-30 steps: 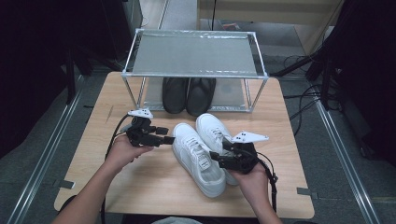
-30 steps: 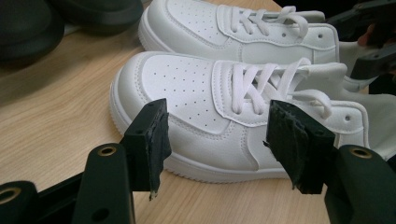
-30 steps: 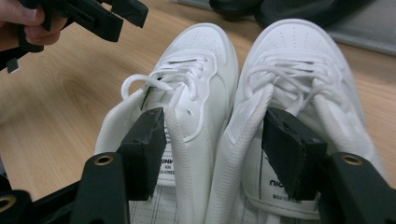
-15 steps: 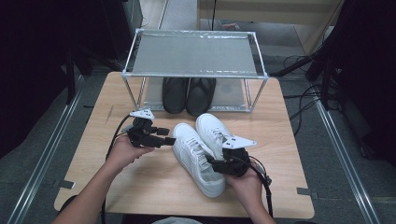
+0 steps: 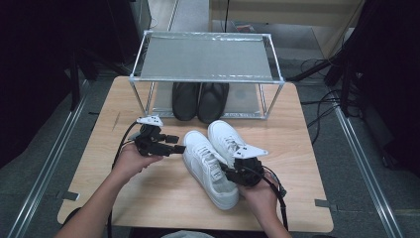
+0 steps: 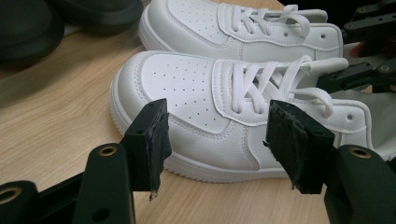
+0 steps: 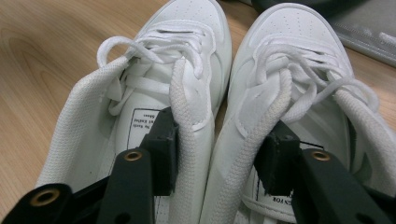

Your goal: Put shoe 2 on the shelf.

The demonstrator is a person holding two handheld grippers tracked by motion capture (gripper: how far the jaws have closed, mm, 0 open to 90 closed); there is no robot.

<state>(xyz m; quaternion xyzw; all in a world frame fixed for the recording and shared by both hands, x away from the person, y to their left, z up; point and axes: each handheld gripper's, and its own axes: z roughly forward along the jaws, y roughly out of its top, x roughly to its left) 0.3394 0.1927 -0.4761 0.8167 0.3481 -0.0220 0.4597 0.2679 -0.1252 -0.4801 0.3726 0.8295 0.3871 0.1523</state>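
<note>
Two white sneakers (image 5: 215, 156) on wood table (image 5: 148, 198), rack (image 5: 205, 57) at 12 o'clock, dark room; left gripper (image 5: 177, 144) fingers open, right gripper (image 5: 224, 171) fingers just closing, pinching both inner collars.

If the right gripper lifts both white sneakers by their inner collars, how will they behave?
The white sneakers would probably sag at the padded collars, which look soft. The right gripper, one jaw inside each shoe, has just been closing. Toes likely dip when lifted, since the hold is at the heel end. The loose laces may dangle.
</note>
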